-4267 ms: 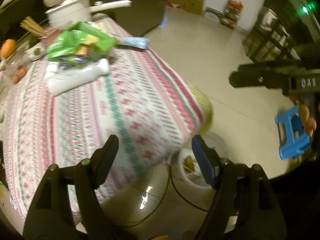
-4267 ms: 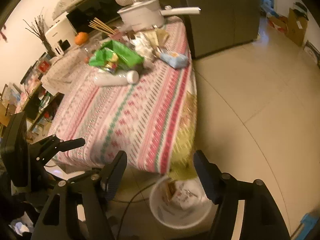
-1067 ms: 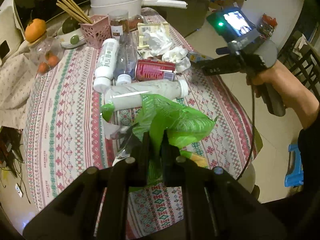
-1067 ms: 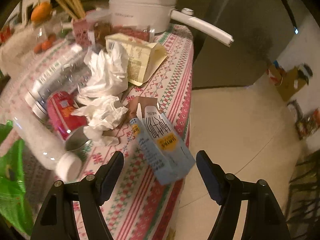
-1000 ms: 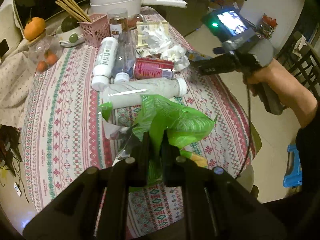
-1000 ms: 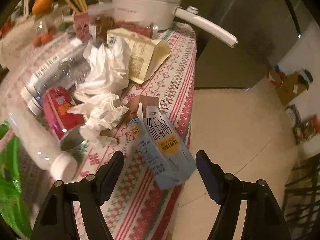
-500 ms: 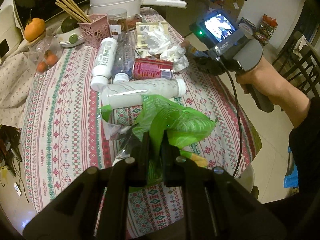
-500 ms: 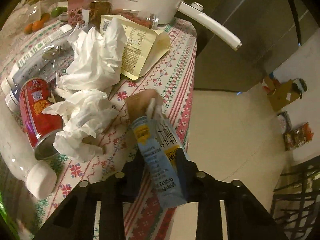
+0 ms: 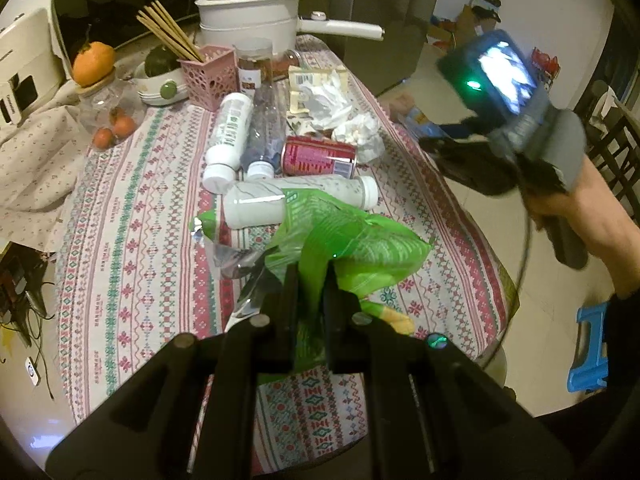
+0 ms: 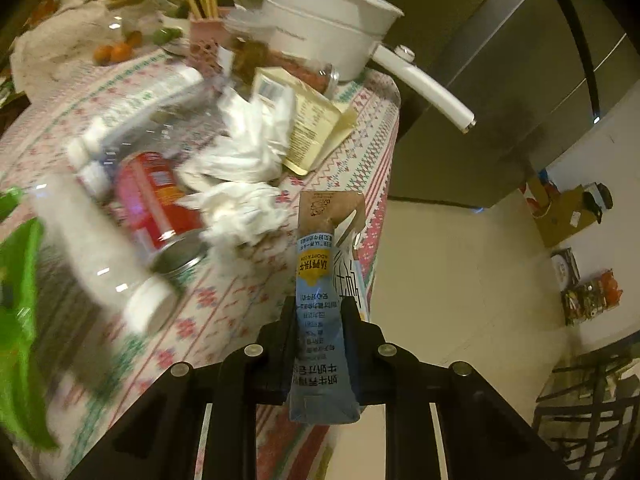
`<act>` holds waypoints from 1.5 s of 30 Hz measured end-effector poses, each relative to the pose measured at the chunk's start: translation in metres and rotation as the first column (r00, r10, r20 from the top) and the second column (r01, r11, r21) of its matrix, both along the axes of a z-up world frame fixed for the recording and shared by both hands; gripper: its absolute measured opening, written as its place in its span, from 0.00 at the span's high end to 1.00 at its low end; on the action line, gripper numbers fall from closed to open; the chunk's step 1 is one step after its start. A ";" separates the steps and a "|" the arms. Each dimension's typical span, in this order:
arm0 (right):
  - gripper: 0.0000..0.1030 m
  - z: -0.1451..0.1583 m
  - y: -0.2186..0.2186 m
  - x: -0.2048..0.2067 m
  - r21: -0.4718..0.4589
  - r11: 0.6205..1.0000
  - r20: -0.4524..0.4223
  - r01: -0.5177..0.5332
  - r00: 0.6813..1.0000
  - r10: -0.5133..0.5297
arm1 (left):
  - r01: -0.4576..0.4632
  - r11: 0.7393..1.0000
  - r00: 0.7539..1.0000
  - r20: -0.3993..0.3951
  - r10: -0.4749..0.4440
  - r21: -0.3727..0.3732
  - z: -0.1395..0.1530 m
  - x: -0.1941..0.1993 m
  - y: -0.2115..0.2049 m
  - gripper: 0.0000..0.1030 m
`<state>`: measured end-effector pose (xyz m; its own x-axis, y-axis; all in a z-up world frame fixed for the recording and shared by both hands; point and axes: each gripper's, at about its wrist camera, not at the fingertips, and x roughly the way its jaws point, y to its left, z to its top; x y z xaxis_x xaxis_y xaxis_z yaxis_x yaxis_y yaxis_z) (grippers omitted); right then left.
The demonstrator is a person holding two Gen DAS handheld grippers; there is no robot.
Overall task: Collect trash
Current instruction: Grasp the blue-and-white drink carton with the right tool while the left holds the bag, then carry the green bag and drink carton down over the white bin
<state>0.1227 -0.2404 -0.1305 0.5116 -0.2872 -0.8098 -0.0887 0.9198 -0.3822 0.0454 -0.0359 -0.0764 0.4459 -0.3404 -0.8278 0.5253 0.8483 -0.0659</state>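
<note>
My left gripper [image 9: 311,280] is shut on a green plastic bag [image 9: 352,248] and holds it over the patterned tablecloth [image 9: 132,216]. My right gripper [image 10: 319,312] is shut on a flattened blue milk carton [image 10: 318,304], lifted by the table's right edge; it also shows in the left wrist view [image 9: 420,122]. On the table lie a red can [image 9: 318,156], a white bottle [image 9: 300,198], two more bottles [image 9: 230,136], crumpled tissues [image 9: 344,116] and a yellow packet [image 10: 312,128].
A white pot with a long handle [image 9: 256,16], a pink chopstick holder [image 9: 206,76], a jar [image 9: 252,62] and fruit [image 9: 94,62] stand at the table's far end. A blue stool [image 9: 590,348] is on the tiled floor to the right.
My right gripper has closed on the blue carton and lifted it off the table, pulling back to the right. The left gripper keeps holding the green bag still.
</note>
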 end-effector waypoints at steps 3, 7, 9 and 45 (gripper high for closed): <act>0.80 0.018 0.014 -0.026 0.021 0.999 0.021 -0.029 0.999 0.028 | -0.008 1.000 1.000 0.017 0.008 -0.014 0.003 -0.009 0.005 0.89; 0.80 0.037 0.031 -0.062 0.047 0.997 0.047 -0.059 0.997 0.057 | -0.011 1.000 1.000 0.027 0.012 -0.028 0.005 -0.020 0.010 0.89; 0.80 0.046 0.038 -0.081 0.075 0.995 0.057 -0.065 0.997 0.061 | -0.014 1.000 0.999 0.046 0.015 -0.026 0.006 -0.027 0.012 0.89; 0.79 0.027 0.056 -0.261 0.379 0.923 -0.083 -0.070 0.991 0.109 | -0.003 1.000 0.995 0.102 0.006 -0.031 -0.035 -0.141 0.015 0.89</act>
<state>-0.1385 -0.1841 -0.1035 0.4312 0.0900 -0.8977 -0.1972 0.9804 0.0035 -0.0956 -0.0213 -0.1117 0.5296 -0.3627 -0.7668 0.5265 0.8493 -0.0381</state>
